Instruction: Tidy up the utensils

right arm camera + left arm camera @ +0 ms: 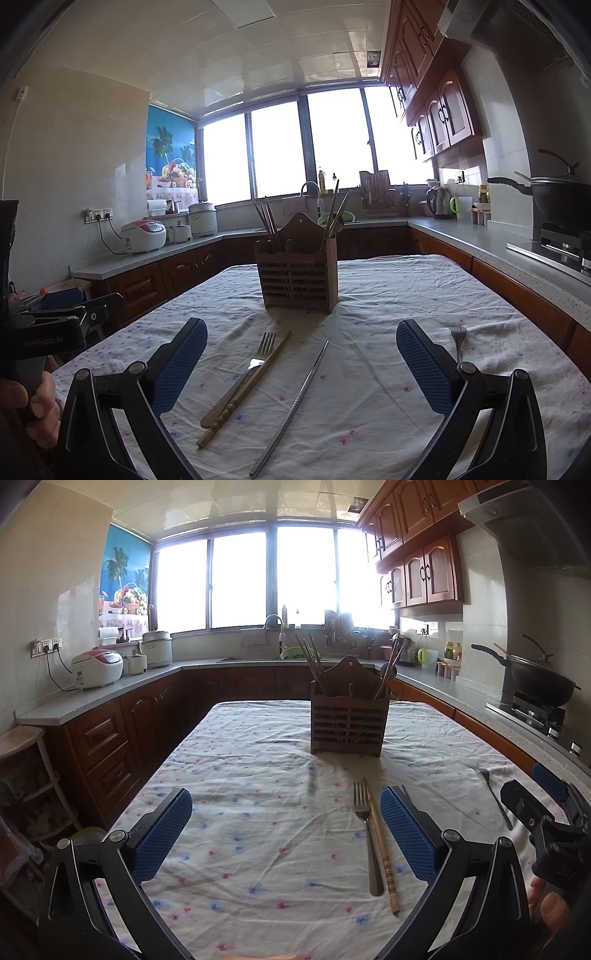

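Hovering over the flowered tablecloth [258, 768]: left gripper [286, 834] and right gripper [301, 363], both gaping wide, gripping nothing. Lying side by side, touching, between the left gripper's pads: a fork [365, 830] and a wooden chopstick [382, 849]. Resting just right of them, a metal chopstick [291, 406]; farther right, a second fork [458, 338]. Standing upright mid-table beyond, a wooden utensil holder [349, 716], already carrying chopsticks and a spoon.
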Demonstrator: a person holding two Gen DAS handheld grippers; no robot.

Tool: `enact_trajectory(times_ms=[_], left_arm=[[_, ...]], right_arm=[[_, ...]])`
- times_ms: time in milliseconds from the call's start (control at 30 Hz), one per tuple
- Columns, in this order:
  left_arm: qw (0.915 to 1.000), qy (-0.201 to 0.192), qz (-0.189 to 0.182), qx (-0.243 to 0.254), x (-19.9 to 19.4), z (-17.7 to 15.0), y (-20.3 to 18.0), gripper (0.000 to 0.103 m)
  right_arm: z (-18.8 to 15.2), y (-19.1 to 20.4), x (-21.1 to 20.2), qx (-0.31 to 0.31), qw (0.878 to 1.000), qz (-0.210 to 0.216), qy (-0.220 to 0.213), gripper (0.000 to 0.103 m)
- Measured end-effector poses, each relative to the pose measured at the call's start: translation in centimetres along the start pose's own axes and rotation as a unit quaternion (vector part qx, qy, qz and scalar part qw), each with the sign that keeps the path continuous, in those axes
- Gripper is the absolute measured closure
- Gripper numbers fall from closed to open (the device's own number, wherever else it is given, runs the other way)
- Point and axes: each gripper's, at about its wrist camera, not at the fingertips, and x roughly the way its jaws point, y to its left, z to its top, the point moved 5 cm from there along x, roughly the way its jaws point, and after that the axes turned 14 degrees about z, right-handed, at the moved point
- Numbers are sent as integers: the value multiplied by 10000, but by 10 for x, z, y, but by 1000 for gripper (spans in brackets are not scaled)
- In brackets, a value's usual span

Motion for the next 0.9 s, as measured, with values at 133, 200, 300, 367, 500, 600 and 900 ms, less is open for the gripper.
enact_trajectory(times_ms=[133,200,300,367,500,600,900], left_arm=[[10000,-49,11,-3,-2,0,0,0],[10000,-64,6,-7,-3,1,0,0],[10000,-65,5,6,-3,1,-1,0],[10000,-69,5,7,-3,1,-1,0],[10000,-66,9,13,-3,1,-2,0],[10000,-51,26,38,-1,0,-3,0],[10000,6,19,39,1,-1,-3,0]], right_arm=[[0,0,0,0,10000,3,-7,0],[0,0,1,1,10000,3,-9,0],[0,0,0,0,10000,4,-18,0],[0,0,0,-3,10000,3,-28,0],[0,-1,0,-3,10000,2,-39,0],[0,-1,0,-5,10000,-1,-36,0],[0,-1,0,-4,10000,14,-44,0]])
